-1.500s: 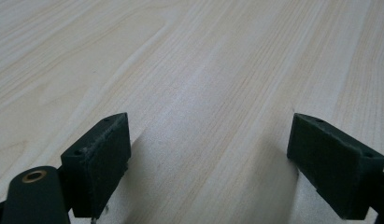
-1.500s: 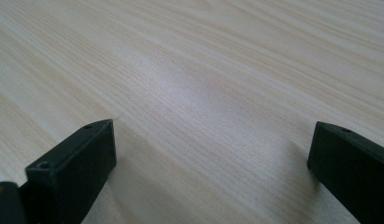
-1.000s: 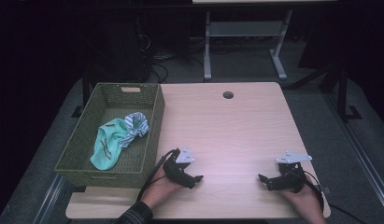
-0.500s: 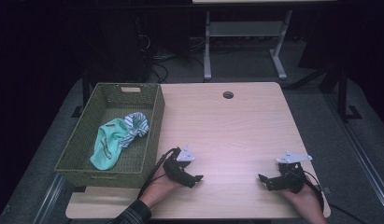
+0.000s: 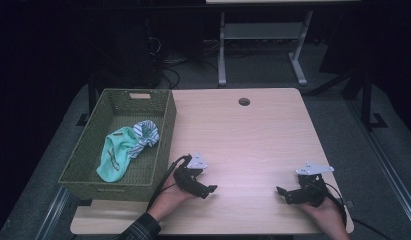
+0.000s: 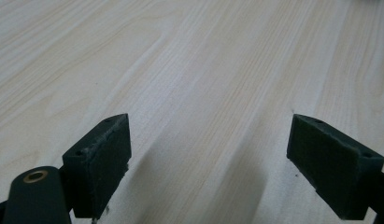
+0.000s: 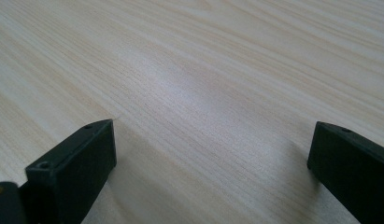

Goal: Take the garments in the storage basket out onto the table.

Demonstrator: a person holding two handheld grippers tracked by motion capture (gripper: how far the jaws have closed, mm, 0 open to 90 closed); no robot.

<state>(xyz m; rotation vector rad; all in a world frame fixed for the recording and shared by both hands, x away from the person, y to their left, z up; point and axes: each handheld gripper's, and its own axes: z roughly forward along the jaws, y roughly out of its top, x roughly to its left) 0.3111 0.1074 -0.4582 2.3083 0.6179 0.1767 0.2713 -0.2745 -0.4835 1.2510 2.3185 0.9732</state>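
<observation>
Here, both grippers rest low on the bare wooden table [image 5: 253,135], jaws spread wide and pinching nothing; in each gripper view only wood grain lies between the pads [image 6: 103,161]. The left gripper [image 5: 205,189] sits near the table's front edge, just beside the near right corner of the green woven basket [image 5: 88,175]; the right gripper [image 5: 285,192] lies well apart, toward the front right corner, its jaws pointing back toward the other. Inside the basket, a mint-green sock [image 5: 114,157] lies beside a striped sock [image 5: 145,134], the pair stretching lengthwise from the basket's near left to its far right. From the left gripper the socks lie at about ten o'clock, over the basket wall; the left hand [image 5: 168,197] is plainly the nearer, and a reach would likely fall to it, up over the rim and down onto the fabric
</observation>
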